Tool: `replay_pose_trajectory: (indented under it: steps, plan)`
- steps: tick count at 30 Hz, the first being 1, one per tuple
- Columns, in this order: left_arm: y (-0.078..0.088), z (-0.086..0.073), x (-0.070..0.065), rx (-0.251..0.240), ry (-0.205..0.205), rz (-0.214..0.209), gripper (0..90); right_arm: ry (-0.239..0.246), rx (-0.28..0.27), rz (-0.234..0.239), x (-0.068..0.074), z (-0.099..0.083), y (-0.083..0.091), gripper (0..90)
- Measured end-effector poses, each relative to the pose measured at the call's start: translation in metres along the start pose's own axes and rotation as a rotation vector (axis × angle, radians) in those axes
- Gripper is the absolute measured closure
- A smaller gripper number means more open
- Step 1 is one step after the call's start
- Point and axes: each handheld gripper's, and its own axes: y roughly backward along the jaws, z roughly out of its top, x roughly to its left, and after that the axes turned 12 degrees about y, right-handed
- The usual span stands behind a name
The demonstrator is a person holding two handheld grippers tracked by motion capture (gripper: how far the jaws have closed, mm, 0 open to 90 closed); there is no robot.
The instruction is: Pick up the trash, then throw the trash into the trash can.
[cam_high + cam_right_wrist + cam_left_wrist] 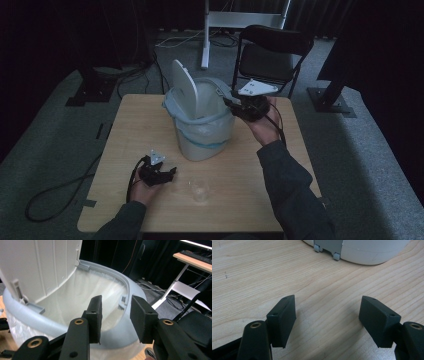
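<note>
A pale grey bin with a white liner stands in the middle of the table, its lid tipped up. My right gripper is at the bin's right rim. In the right gripper view its jaws are open, with the grey rim running into the gap between them; the raised lid and the liner lie beyond. My left gripper rests low over the table's near left part. Its jaws stand wide open over bare wood, with the bin's base ahead.
A small clear glass stands on the wooden table near the front, just right of the left gripper. A black folding chair stands behind the table's far right. Cables lie on the floor to the left.
</note>
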Motion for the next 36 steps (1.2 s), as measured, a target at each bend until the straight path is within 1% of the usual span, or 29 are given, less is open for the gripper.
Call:
replay_pose_trajectory:
  steps: [3,5,7,10,13,14,15,19,20,21,24,26,31,36]
  plan:
    - [0.000,0.000,0.000,0.002,-0.001,-0.001,30.3,-0.006,-0.002,0.003,0.001,-0.004,0.003,59.1]
    - [0.000,0.000,0.000,0.002,-0.001,-0.001,30.3,-0.013,0.001,0.010,0.003,-0.010,0.009,58.0]
    - [0.000,0.000,0.000,0.002,-0.001,-0.003,30.3,-0.008,0.000,0.015,0.006,-0.013,0.015,57.6]
    - [-0.001,0.000,0.000,0.001,0.000,-0.004,30.3,-0.003,0.005,0.021,0.008,-0.016,0.018,57.3]
    - [-0.001,0.000,0.000,0.001,-0.001,-0.004,30.3,0.004,0.024,0.035,0.014,-0.024,0.024,56.8]
    - [-0.001,0.000,0.000,0.001,-0.001,-0.004,30.3,0.004,0.024,0.035,0.014,-0.024,0.024,56.8]
    - [0.000,0.000,0.000,0.001,0.002,-0.005,30.3,0.014,0.033,0.042,0.019,-0.028,0.026,56.7]
    - [0.000,0.000,0.000,-0.002,0.002,-0.004,30.3,0.028,0.056,0.061,0.028,-0.038,0.031,56.7]
    - [0.000,0.000,0.000,-0.002,0.002,-0.004,30.3,0.028,0.056,0.061,0.028,-0.038,0.031,56.7]
    - [0.000,0.000,0.000,0.004,-0.005,-0.002,30.3,0.036,0.066,0.069,0.032,-0.042,0.034,56.7]
    - [0.000,0.000,0.000,0.001,-0.001,-0.001,30.3,0.038,0.075,0.079,0.036,-0.048,0.037,56.6]
    - [0.000,0.000,0.000,0.000,-0.001,-0.002,30.3,0.030,0.082,0.089,0.039,-0.052,0.038,55.2]
    - [0.000,0.000,0.000,-0.001,0.000,-0.003,30.3,0.022,0.092,0.100,0.043,-0.059,0.037,55.2]
    - [0.000,-0.001,0.000,-0.002,-0.001,-0.003,30.3,0.022,0.106,0.120,0.048,-0.064,0.031,55.1]
